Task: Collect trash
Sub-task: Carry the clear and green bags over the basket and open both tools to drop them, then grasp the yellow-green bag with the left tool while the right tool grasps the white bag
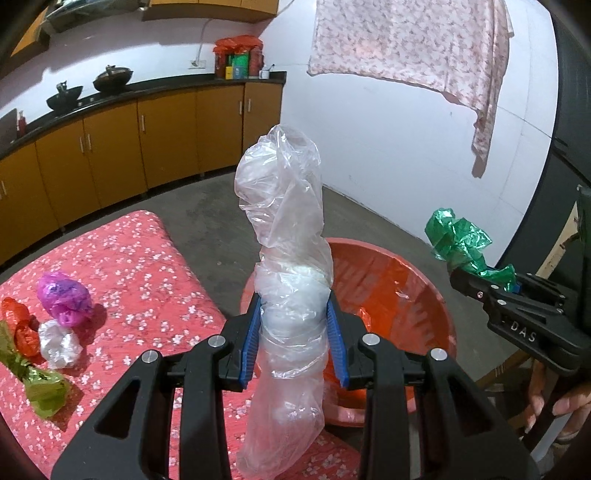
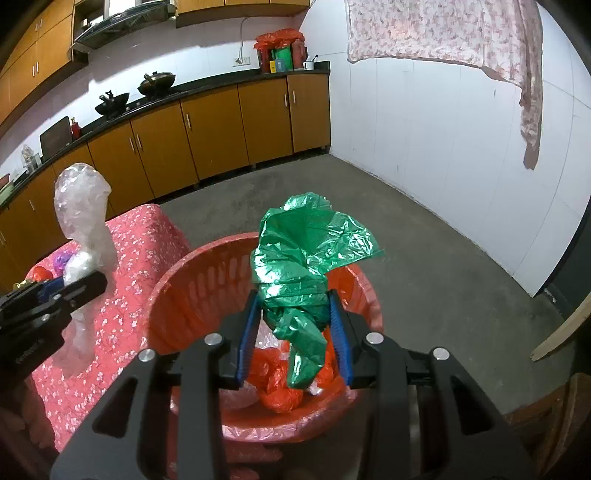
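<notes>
My left gripper (image 1: 294, 325) is shut on a clear plastic bag (image 1: 288, 229), held upright above the table edge beside the red bin (image 1: 424, 291). My right gripper (image 2: 295, 321) is shut on a crumpled green plastic bag (image 2: 299, 254), held over the open red bin (image 2: 177, 291). Red crumpled plastic (image 2: 280, 387) lies inside the bin. The clear bag (image 2: 83, 206) and left gripper (image 2: 70, 291) show at the left of the right wrist view. The green bag (image 1: 458, 236) and right gripper (image 1: 480, 288) show at the right of the left wrist view.
On the pink flowered tablecloth (image 1: 140, 258) lie a purple bag (image 1: 64, 295), a white bag (image 1: 59, 343), a red bag (image 1: 18, 325) and a yellow-green wrapper (image 1: 40, 384). Orange cabinets (image 2: 221, 129) line the far wall. Grey floor (image 2: 424, 240) lies beyond the bin. A cloth (image 2: 480, 33) hangs at upper right.
</notes>
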{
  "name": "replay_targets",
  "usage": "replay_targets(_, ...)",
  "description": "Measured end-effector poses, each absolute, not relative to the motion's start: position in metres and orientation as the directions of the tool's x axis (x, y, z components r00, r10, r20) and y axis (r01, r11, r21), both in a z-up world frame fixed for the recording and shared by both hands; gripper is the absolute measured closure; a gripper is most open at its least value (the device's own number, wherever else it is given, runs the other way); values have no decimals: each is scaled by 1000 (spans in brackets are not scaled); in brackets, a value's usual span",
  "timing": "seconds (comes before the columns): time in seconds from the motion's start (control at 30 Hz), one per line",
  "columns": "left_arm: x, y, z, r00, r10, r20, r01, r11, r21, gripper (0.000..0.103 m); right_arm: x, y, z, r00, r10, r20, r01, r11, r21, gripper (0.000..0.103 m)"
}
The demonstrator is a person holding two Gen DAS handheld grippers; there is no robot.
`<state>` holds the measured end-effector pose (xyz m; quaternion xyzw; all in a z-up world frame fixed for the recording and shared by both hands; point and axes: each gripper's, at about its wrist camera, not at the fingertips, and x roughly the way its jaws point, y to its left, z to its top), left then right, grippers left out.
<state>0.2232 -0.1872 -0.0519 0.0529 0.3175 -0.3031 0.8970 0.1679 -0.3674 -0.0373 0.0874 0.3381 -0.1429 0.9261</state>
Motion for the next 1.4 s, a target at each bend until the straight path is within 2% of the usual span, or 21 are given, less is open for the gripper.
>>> replay_targets(0.57, 227, -224, -74, 538, -544, -644, 645, 758, -101, 69, 170, -382, -44, 763, -175, -622, 318, 940, 126, 64)
replay_targets(0.67, 230, -228, -77, 528, -544, -652, 647, 755, -106, 64, 169, -383, -44, 781, -158, -605, 305, 941, 148, 62)
replay_targets(0.83, 234, -224, -85, 522, -540, -660, 631, 765, -127, 44, 168, -385, -47, 790, -145, -595, 295, 942, 162, 49)
replay_targets(0.9, 234, -219, -88, 534, -526, -662, 616, 778, -121, 41, 166, -387, -48, 789, -152, -595, 304, 938, 164, 44)
replay_targets(0.97, 236, -210, -89, 547, -510, -664, 592, 796, -123, 40, 163, -389, -49, 787, -164, -594, 317, 935, 161, 35)
replay_targets(1.03, 236, -199, -89, 569, -491, -660, 565, 816, -121, 36, 160, -390, -49, 786, -188, -589, 332, 932, 146, 21)
replay_targets(1.1, 234, -184, -87, 602, -464, -650, 529, 841, -111, 36, 158, -389, -48, 784, -212, -584, 347, 929, 127, 16)
replay_targets(1.2, 228, -158, -84, 657, -408, -634, 475, 877, -73, 32, 158, -384, -48, 783, -212, -584, 346, 930, 126, 15)
replay_targets(1.4, 215, -95, -76, 759, -273, -591, 340, 940, 3, 31, 165, -360, -46, 794, -188, -577, 304, 947, 109, 15)
